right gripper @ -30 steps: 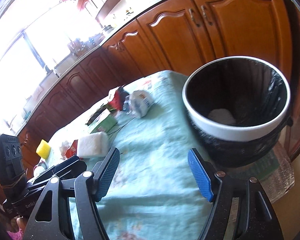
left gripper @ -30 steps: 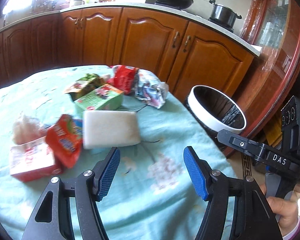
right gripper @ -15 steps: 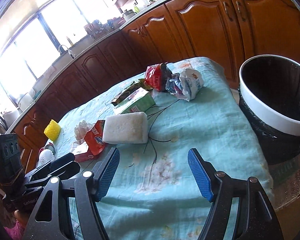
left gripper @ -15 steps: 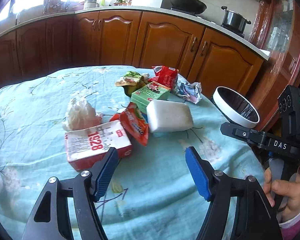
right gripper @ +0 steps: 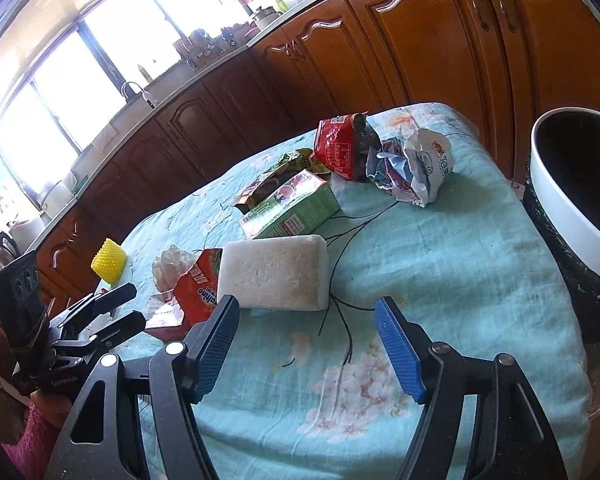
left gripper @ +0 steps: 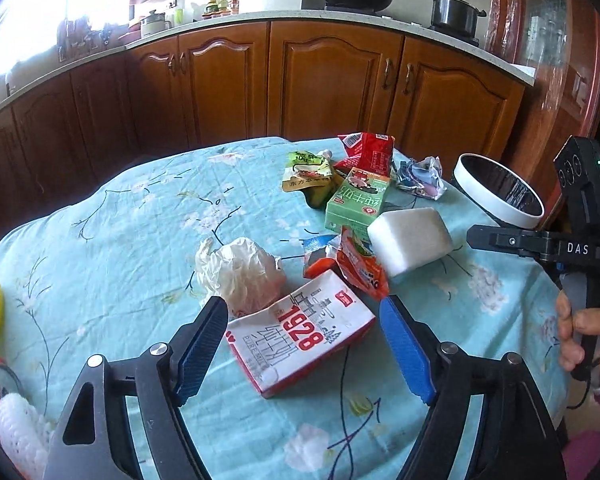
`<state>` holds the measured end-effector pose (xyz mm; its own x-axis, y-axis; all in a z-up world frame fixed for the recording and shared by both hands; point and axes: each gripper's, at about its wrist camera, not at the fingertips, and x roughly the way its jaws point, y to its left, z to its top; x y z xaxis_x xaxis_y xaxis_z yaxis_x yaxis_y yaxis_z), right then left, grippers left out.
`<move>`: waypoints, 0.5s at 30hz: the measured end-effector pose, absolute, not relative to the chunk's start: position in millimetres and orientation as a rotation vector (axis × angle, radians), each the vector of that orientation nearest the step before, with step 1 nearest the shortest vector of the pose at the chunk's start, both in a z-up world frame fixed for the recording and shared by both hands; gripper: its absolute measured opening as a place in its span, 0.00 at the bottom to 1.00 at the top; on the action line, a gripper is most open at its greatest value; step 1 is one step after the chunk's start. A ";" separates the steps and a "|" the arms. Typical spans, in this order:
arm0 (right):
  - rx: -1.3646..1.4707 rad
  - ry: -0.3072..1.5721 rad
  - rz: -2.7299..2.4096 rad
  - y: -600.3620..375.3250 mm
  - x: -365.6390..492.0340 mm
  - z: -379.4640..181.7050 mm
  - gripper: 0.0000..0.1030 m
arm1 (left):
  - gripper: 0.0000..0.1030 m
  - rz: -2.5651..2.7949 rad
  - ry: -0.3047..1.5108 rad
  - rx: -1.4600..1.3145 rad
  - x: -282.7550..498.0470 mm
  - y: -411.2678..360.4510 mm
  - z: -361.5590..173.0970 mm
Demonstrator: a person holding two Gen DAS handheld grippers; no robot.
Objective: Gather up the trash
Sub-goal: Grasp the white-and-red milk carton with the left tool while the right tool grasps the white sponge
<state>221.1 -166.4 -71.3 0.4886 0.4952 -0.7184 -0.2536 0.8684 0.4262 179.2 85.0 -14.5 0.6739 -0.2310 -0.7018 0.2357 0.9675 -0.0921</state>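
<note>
Trash lies on a table with a light blue flowered cloth [left gripper: 120,240]. A red-and-white carton marked 1928 [left gripper: 300,336] sits between the jaws of my left gripper [left gripper: 302,320]. The jaws are opening and the pads stand clear of its sides. Behind the carton are a crumpled white tissue [left gripper: 240,272] and an orange snack wrapper [left gripper: 360,268]. My right gripper [right gripper: 306,312] is open and empty, just short of a white foam block [right gripper: 276,276]. A green carton [right gripper: 296,208], a red bag [right gripper: 338,148] and a crumpled wrapper [right gripper: 412,168] lie farther back. The white-rimmed black bin [right gripper: 560,208] stands off the table's right edge.
A yellow knobbly object [right gripper: 108,260] sits at the table's far left. Wooden kitchen cabinets [left gripper: 332,80] run behind the table. A person's hand [left gripper: 584,328] holds the right gripper's handle at the right edge of the left wrist view.
The left gripper moved back and left, so the 1928 carton now lies between its jaws, which have widened. The right gripper swung from the bin toward the pile, close to the foam block.
</note>
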 end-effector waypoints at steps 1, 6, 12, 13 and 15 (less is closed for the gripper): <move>0.280 0.961 0.464 -164.6 223.6 -72.2 0.70 | 0.77 -0.275 0.802 0.013 183.2 85.6 -16.6; 0.283 0.980 0.480 -155.9 235.8 -77.7 0.70 | 0.80 -0.321 0.857 0.058 201.2 82.9 -29.7; 0.294 1.011 0.489 -149.9 246.9 -87.6 0.51 | 0.82 -0.345 0.878 0.102 208.2 74.1 -34.4; 0.292 1.017 0.491 -148.8 247.8 -89.2 0.41 | 0.82 -0.357 0.879 0.108 206.0 71.3 -34.0; 0.295 1.020 0.500 -147.8 247.9 -91.1 0.32 | 0.81 -0.362 0.884 0.145 200.1 63.0 -34.8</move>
